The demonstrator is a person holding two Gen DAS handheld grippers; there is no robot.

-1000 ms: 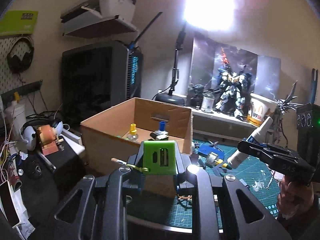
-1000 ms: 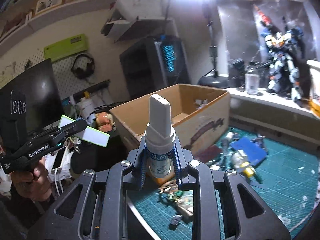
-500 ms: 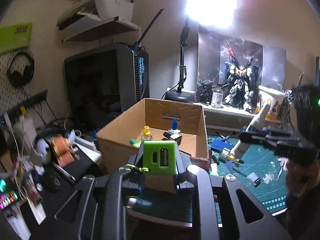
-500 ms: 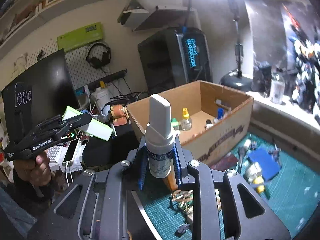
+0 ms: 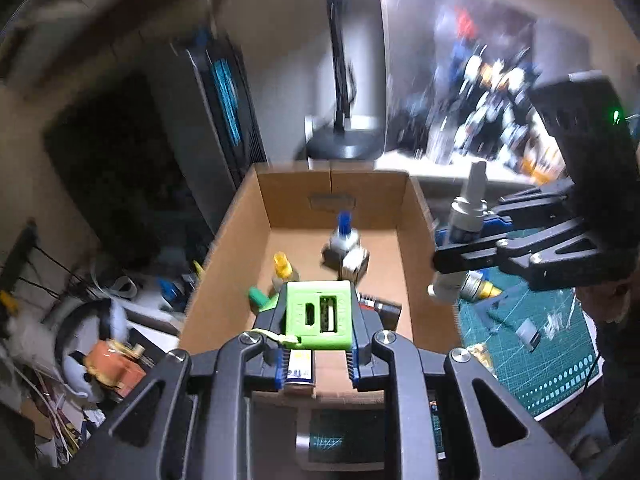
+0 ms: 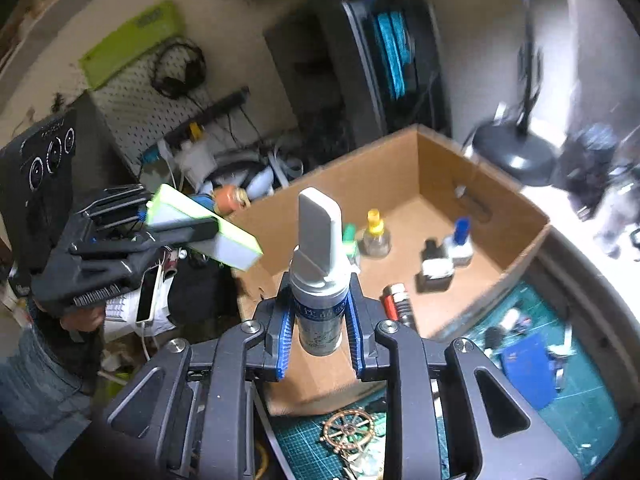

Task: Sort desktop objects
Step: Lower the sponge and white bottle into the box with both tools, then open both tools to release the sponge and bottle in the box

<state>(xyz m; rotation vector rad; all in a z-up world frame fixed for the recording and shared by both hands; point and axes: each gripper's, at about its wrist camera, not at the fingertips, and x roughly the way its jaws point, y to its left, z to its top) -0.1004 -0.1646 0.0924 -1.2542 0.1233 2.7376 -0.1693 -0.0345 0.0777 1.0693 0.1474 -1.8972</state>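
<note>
My left gripper (image 5: 318, 354) is shut on a green box-shaped device (image 5: 319, 314) with two ports on its end, held over the near part of an open cardboard box (image 5: 236, 216). My right gripper (image 6: 320, 344) is shut on a white spray bottle (image 6: 319, 272) with a tall cap, held above the box's near wall (image 6: 320, 376). In the left wrist view the right gripper (image 5: 460, 256) and its bottle (image 5: 466, 216) hang by the box's right wall. In the right wrist view the left gripper (image 6: 176, 232) holds the green device (image 6: 208, 232) at the box's left corner.
Inside the box lie a yellow-capped bottle (image 6: 374, 236), a blue-capped bottle (image 6: 460, 240), a dark bottle (image 6: 434, 266) and a green-capped item (image 5: 258, 298). A green cutting mat (image 5: 540, 344) with small parts lies right. A dark PC tower (image 5: 168, 140) and lamp base (image 6: 516, 156) stand behind.
Both grippers have moved forward and tilted down over the cardboard box, still holding their objects. The box now fills the middle of both views.
</note>
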